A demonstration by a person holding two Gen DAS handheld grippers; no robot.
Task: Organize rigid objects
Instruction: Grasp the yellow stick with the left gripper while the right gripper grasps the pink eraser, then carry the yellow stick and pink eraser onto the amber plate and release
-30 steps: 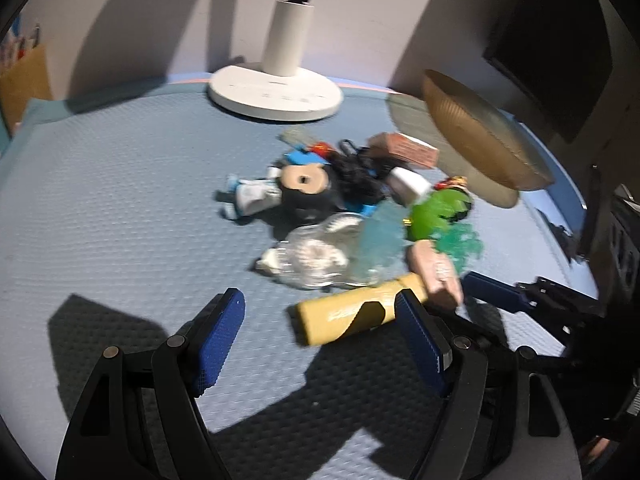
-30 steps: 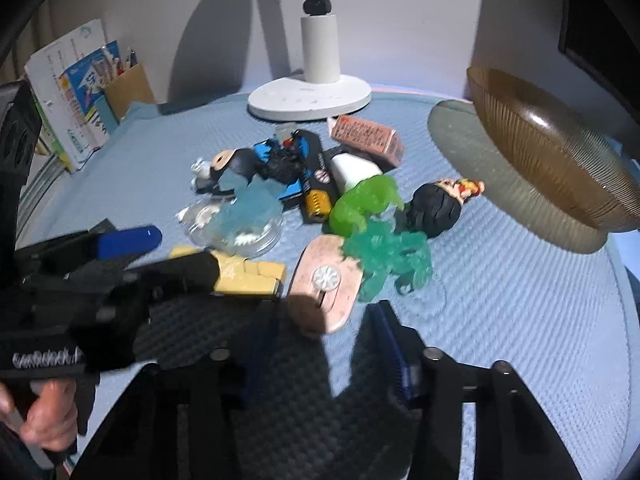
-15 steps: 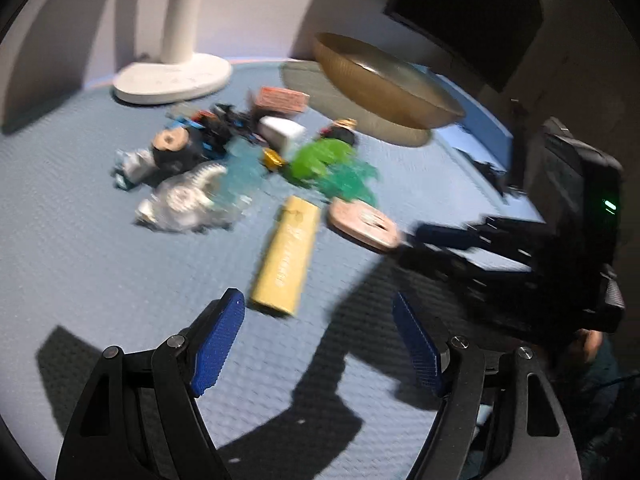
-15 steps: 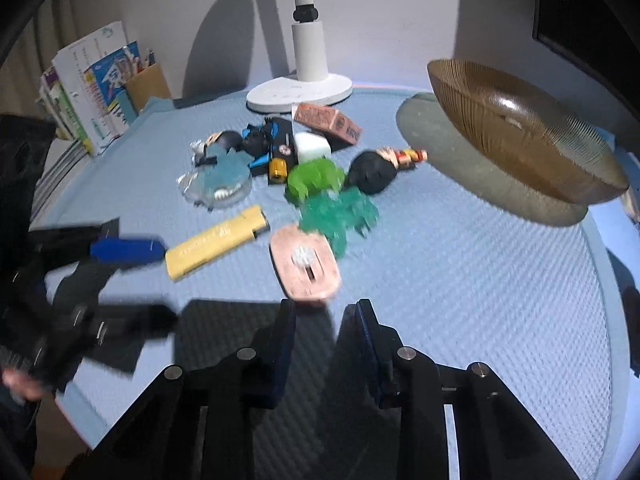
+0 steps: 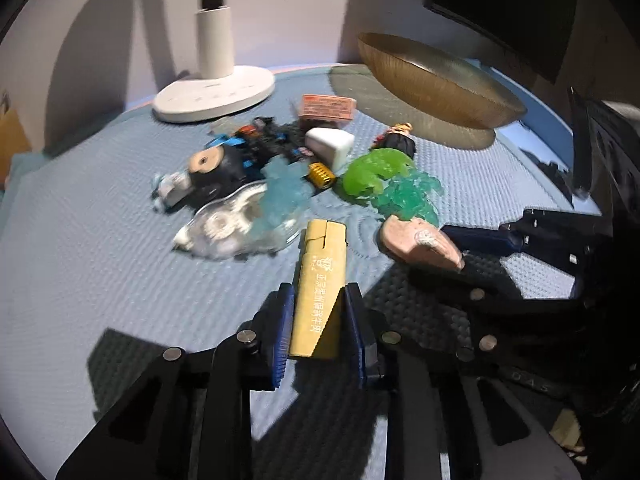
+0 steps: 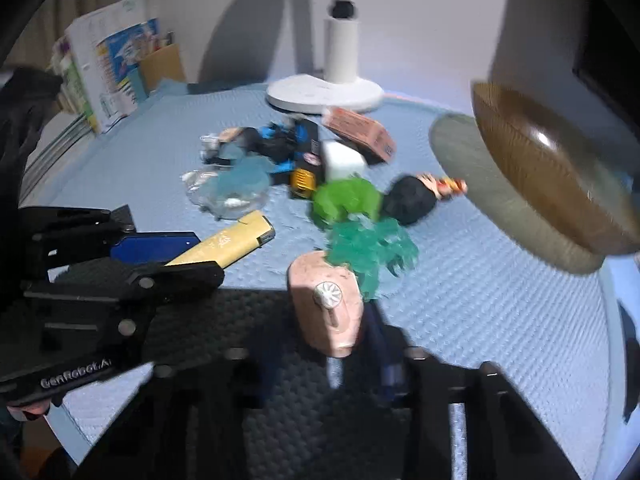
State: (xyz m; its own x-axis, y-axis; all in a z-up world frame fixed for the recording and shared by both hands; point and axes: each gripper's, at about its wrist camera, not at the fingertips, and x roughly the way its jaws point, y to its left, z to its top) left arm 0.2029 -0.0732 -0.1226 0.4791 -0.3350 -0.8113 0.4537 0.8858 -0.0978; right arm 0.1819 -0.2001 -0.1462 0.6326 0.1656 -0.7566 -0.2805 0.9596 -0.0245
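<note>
The mat (image 5: 80, 248) looks like soft foam or rubber, matt with a bumpy dimpled texture. That yellow lighter (image 5: 320, 280) reads as matt plastic with printed white lettering, kinda satin. The green dinosaur (image 5: 372, 174) and the teal one (image 5: 408, 198) are translucent, glossy, jelly-looking plastic. The big bowl (image 6: 552, 184) is amber, finely ribbed and shiny, glass or clear plastic, can't tell which. The lamp base (image 5: 216, 94) is smooth white plastic, slightly glossy. The pink piece (image 6: 326, 304) looks speckled and matt.
</note>
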